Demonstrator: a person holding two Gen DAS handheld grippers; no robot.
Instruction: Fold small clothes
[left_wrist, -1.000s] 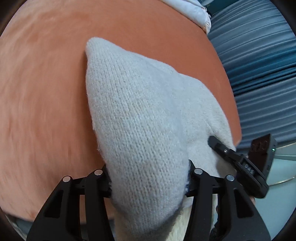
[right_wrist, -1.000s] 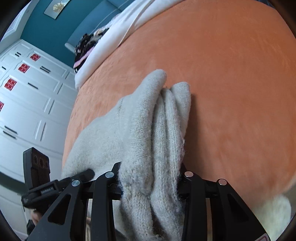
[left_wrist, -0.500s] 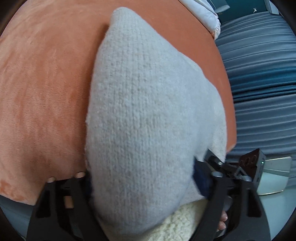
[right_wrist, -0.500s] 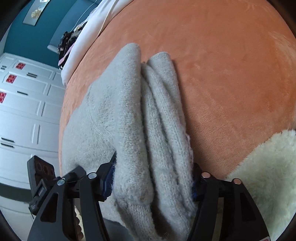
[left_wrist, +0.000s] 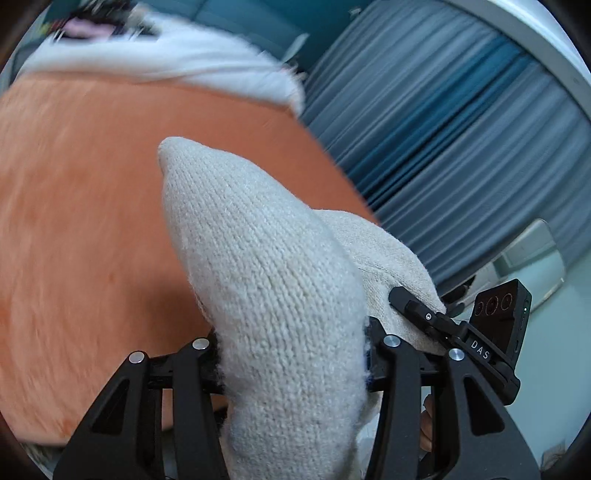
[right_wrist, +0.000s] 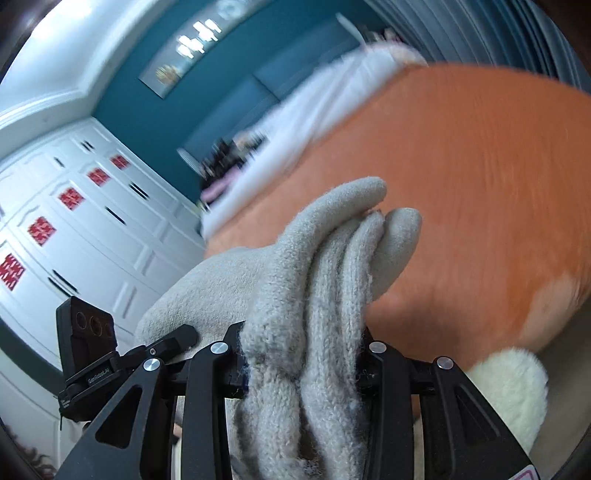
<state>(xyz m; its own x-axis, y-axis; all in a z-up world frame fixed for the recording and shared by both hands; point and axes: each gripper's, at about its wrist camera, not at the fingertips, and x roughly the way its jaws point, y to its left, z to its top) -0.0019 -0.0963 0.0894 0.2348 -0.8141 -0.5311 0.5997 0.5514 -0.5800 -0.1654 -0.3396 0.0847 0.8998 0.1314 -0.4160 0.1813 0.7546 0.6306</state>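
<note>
Each wrist view looks forward along its own fingers, very close to the bunched knit garment (left_wrist: 280, 295). Both share the orange blanket (right_wrist: 480, 166); the left view catches the other gripper at 4 o'clock, the right at 8 o'clock.

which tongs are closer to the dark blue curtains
Left. The left tongs, clamping the knit garment, sit at the orange bedspread edge beside the curtains. The right tongs hold the garment's other end; whether they're farther is hard to judge.
</note>
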